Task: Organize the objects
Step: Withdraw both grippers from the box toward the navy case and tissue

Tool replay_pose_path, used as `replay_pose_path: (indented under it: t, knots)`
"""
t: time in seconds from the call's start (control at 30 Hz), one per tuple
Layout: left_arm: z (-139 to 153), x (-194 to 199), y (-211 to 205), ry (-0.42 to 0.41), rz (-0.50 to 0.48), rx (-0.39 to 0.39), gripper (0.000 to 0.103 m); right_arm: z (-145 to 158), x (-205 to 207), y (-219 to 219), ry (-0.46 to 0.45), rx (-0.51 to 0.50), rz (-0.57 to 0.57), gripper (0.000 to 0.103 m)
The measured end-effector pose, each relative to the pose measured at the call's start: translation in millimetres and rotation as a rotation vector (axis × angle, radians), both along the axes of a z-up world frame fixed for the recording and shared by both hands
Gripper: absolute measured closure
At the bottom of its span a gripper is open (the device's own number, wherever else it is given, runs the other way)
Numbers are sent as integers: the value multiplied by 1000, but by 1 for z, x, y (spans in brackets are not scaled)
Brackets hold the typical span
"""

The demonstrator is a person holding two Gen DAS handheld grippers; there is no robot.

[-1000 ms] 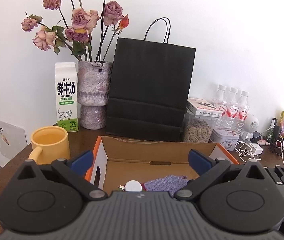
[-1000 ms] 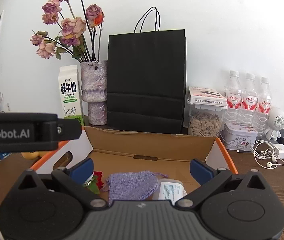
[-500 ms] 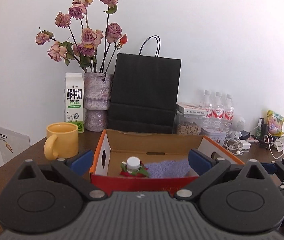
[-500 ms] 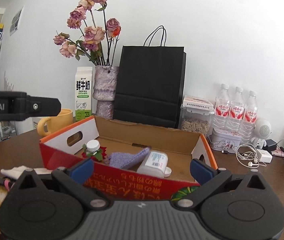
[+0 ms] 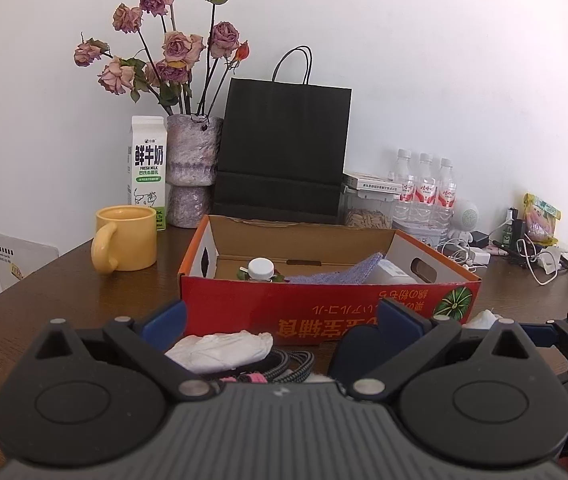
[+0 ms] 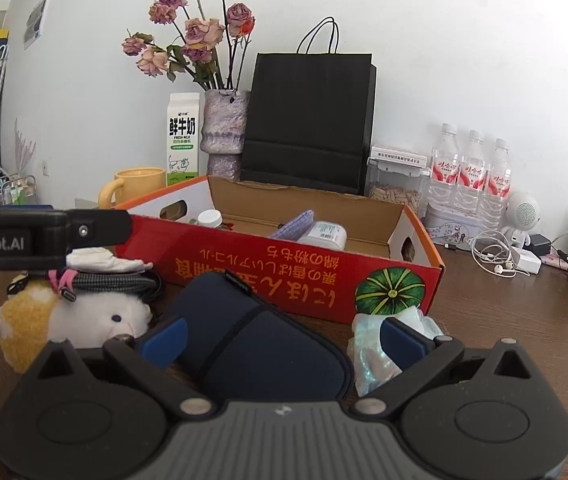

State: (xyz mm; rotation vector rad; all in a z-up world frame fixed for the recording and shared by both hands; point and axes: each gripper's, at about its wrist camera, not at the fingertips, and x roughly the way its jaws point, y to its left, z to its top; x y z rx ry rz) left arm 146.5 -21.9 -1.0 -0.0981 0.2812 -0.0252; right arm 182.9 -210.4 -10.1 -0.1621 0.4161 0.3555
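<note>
The task was, in our judgement, partly done. Inside the red cardboard box [image 6: 284,276] we saw already a small bottle with a white cap [image 6: 209,217], a purple knitted pouch [image 6: 294,222] and a white plastic container with a printed label [image 6: 324,234]. Several things were left on the tabletop [image 6: 504,320] in front of the box: a dark blue soft case [image 6: 260,344], a plush toy in white and yellow [image 6: 72,316], a braided cable with a pink end [image 6: 108,280], a crumpled white tissue [image 5: 220,350] and a small shiny plastic bag [image 6: 368,344].

The box was of stiff corrugated card, glossy red outside and plain brown inside, with cut handle holes in the short walls. The blue case looked smooth and padded, with a rounded edge and a seam across it. The toy was fluffy; the cable was woven and coiled.

The left gripper [image 5: 280,316] had its fingers spread wide over the tissue and the cable, holding nothing. The right gripper [image 6: 282,338] was also spread, with the blue case lying between its fingers, not pinched yet.
</note>
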Motion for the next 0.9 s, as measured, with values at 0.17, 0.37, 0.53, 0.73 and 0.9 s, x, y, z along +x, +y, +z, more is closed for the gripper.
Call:
replay_pose_path:
  t: [0.17, 0.37, 0.53, 0.73, 0.9]
  knots:
    - [-4, -7, 3, 8, 9, 3, 0, -3, -8, 9, -8, -46, 21, 0]
    - [-6, -9, 7, 16, 13, -9, 0, -6, -4, 21, 4, -117, 32, 0]
    - [-7, -9, 9, 24, 8, -23, 0, -11, 12, 30, -5, -213, 3, 0]
    - [-7, -10, 10, 24, -3, -34, 0, -21, 24, 52, 30, -303, 83, 0]
    - [-7, -11, 10, 23, -6, -35, 0, -21, 32, 52, 54, -277, 100, 0]
